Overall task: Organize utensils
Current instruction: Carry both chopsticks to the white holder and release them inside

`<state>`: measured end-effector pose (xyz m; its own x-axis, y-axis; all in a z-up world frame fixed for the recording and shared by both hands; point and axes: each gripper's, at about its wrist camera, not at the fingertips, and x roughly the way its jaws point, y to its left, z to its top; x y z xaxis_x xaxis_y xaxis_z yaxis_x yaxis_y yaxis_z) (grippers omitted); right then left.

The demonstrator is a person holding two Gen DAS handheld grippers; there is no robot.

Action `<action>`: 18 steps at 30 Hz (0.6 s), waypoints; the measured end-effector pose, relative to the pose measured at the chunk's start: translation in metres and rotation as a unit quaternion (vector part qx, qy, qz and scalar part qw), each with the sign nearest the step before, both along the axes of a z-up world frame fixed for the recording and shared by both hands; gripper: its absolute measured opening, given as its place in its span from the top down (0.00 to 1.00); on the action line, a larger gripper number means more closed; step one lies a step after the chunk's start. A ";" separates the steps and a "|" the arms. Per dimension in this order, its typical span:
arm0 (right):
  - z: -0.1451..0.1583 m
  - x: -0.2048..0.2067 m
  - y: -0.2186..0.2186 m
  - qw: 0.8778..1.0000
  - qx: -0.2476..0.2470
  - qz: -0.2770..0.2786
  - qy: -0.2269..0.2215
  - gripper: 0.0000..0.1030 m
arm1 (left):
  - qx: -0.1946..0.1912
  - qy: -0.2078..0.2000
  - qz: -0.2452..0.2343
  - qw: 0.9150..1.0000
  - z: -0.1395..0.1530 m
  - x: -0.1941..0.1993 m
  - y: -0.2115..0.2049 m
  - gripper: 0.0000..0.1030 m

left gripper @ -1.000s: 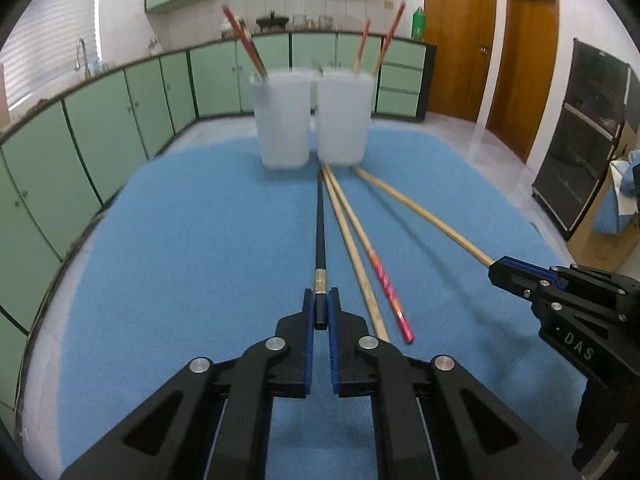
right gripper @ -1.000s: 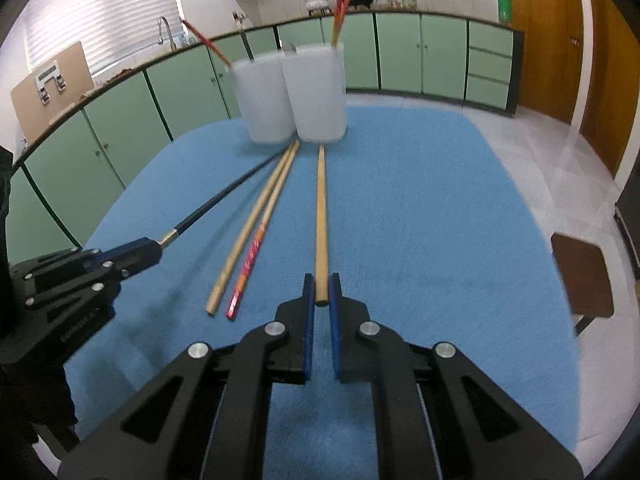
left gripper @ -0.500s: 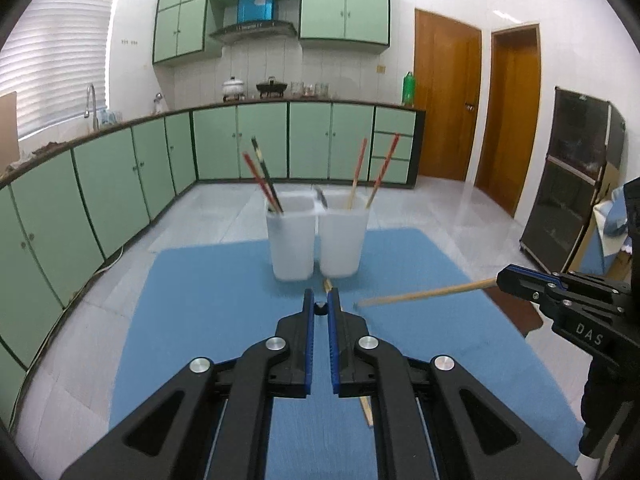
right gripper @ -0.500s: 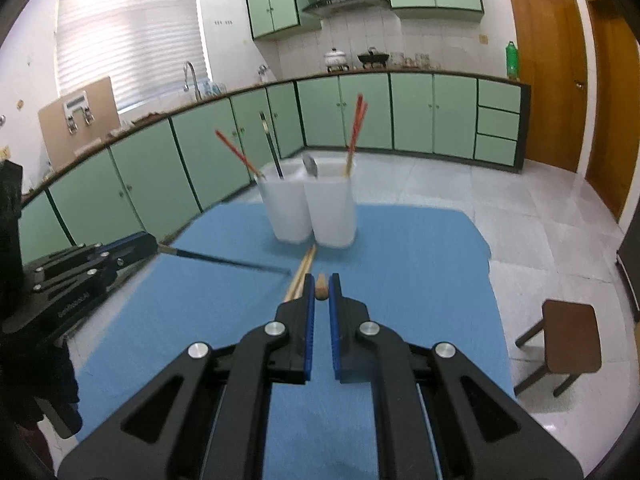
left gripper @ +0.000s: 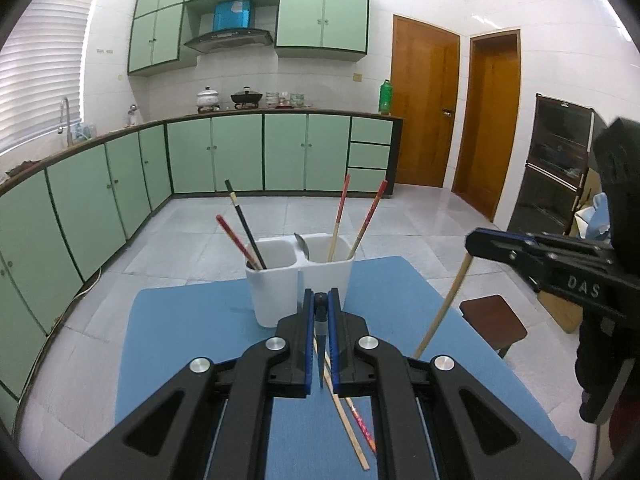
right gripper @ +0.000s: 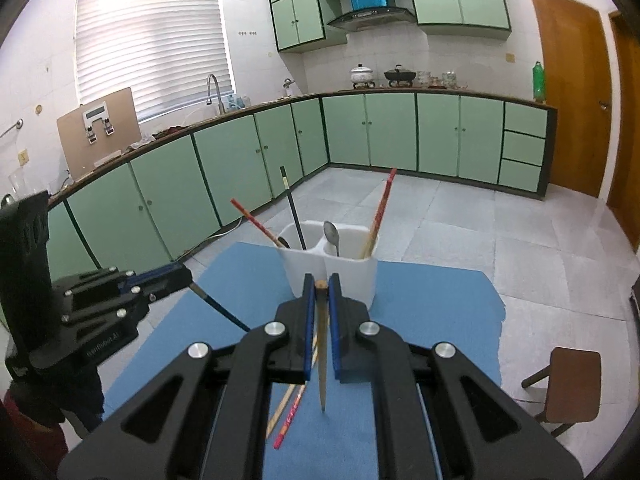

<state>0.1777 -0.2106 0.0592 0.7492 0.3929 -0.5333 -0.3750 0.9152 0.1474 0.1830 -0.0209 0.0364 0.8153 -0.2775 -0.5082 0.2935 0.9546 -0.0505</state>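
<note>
— Where's the holder from where those two grippers are?

— Straight ahead of both. The white two-cup holder (left gripper: 299, 280) stands near the far edge of the blue mat (left gripper: 192, 344), and each held chopstick hangs nearly upright, tip down, just short of it. The left gripper (left gripper: 320, 300) is clamped tight on the top end of a black chopstick (left gripper: 321, 344); the right gripper (right gripper: 321, 286) is pinched the same way on a plain wooden chopstick (right gripper: 322, 360). Neither looks clearly nearer, I'd say.

— So the long axis is already right for dropping in?

— Close to it. My guess is each needs lifting over the rim, then lowering.

— What's the count?

— In the left cup, two chopsticks, one red (left gripper: 236, 240) and one black (left gripper: 245, 226). In the right cup, two reddish-tan ones (left gripper: 352, 220) plus a spoon (right gripper: 332, 236). There may be a dark utensil head in the left cup too; I can't tell. Lying on the mat toward the near edge, two more: a pale wooden chopstick (left gripper: 348, 424) and a red patterned chopstick (right gripper: 290, 420), side by side, pointing roughly at the holder.
</note>
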 end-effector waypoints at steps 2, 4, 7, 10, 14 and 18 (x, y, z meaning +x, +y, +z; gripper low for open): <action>0.009 0.007 0.000 1.000 0.000 0.002 -0.007 0.94 | 0.001 -0.001 -0.003 1.000 0.002 0.007 -0.001 0.94; 0.019 0.012 0.002 1.000 0.003 0.004 -0.013 0.94 | 0.003 -0.006 -0.005 1.000 0.007 0.010 -0.002 0.94; 0.041 0.023 0.001 0.999 0.012 0.006 -0.030 0.94 | -0.001 -0.016 -0.008 1.000 0.018 0.016 -0.001 0.94; 0.061 0.033 0.000 0.998 0.013 0.003 -0.055 0.94 | -0.002 -0.041 -0.007 0.999 0.038 0.023 0.000 0.94; 0.086 0.055 0.000 0.997 0.018 -0.003 -0.079 0.94 | -0.003 -0.078 -0.004 0.997 0.070 0.039 -0.001 0.94; 0.105 0.078 0.003 0.994 0.015 -0.016 -0.104 0.94 | 0.001 -0.117 -0.002 0.993 0.103 0.060 -0.007 0.94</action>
